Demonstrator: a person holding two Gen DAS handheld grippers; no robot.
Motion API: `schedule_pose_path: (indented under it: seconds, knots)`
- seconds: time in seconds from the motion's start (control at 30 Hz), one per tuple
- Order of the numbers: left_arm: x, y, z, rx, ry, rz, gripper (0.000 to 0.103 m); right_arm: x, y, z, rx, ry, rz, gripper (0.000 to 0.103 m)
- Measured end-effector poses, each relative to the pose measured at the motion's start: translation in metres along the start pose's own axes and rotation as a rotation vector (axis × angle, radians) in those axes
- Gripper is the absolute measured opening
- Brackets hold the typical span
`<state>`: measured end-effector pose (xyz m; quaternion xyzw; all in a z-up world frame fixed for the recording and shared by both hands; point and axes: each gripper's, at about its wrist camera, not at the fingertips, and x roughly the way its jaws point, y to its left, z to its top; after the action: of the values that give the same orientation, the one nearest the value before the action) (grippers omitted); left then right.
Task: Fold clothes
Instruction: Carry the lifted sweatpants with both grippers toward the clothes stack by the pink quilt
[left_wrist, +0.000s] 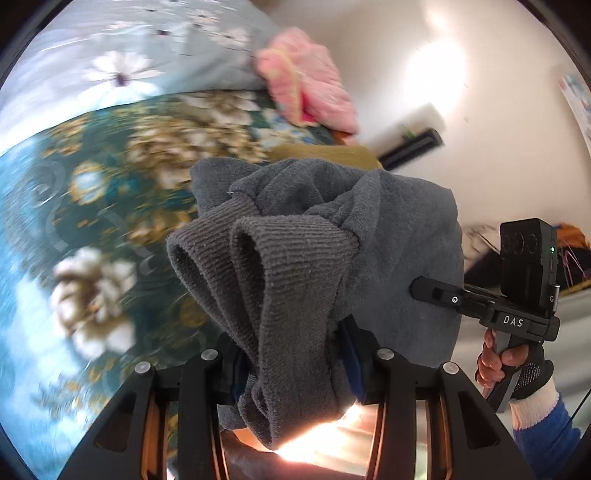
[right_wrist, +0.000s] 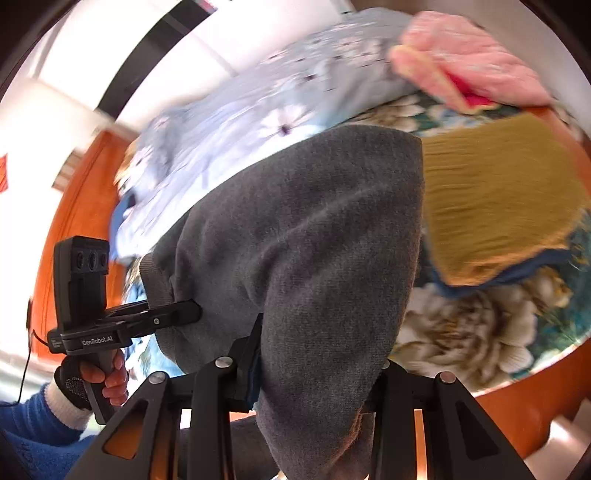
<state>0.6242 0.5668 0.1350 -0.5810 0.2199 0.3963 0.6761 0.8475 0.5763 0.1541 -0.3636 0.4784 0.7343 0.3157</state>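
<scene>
Grey fleece, thick and soft, hung between your two grippers above the flowered bedcover (left_wrist: 92, 206): your left gripper (left_wrist: 291, 373) was clamped on the ribbed cuffs (left_wrist: 258, 258) of the garment (right_wrist: 314, 229), your right gripper (right_wrist: 317, 373) on a folded edge of it. It looked limp and fairly heavy, so I judged the firm ribbing and seams the best places to hold.

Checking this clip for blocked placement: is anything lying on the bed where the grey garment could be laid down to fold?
Partly. Both grippers hold the grey garment above the floral bedspread. A mustard cloth on a blue one and a pink garment lie on the bedspread's far side; the bedspread to the left in the left wrist view looks bare.
</scene>
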Motion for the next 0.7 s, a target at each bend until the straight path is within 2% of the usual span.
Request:
schedule_pose_path:
  seconds: [0.03, 0.07, 0.1, 0.2, 0.4, 0.57, 0.7]
  knots:
    - [0.006, -0.005, 0.008, 0.021, 0.014, -0.013, 0.045, -0.005, -0.007, 0.004, -0.159, 0.085, 0.030, 0.037]
    - [0.012, -0.010, 0.016, 0.041, 0.027, -0.027, 0.045, -0.010, -0.014, 0.007, -0.381, 0.202, 0.077, 0.037]
    - [0.017, -0.016, 0.024, 0.058, 0.037, -0.041, 0.045, -0.014, -0.019, 0.014, -0.430, 0.226, 0.083, 0.037]
    - [0.030, -0.032, 0.048, 0.098, 0.068, -0.076, 0.045, -0.022, -0.030, 0.035, -0.396, 0.200, 0.056, 0.037]
    - [0.046, -0.061, 0.083, 0.144, 0.081, -0.090, 0.045, -0.030, -0.044, 0.083, -0.388, 0.192, 0.042, 0.037]
    - [0.071, -0.073, 0.109, 0.108, 0.069, -0.070, 0.045, -0.020, -0.057, 0.128, -0.409, 0.216, 0.055, 0.037]
    - [0.099, -0.078, 0.121, 0.040, 0.049, -0.039, 0.045, 0.004, -0.077, 0.170, -0.449, 0.271, 0.077, 0.037]
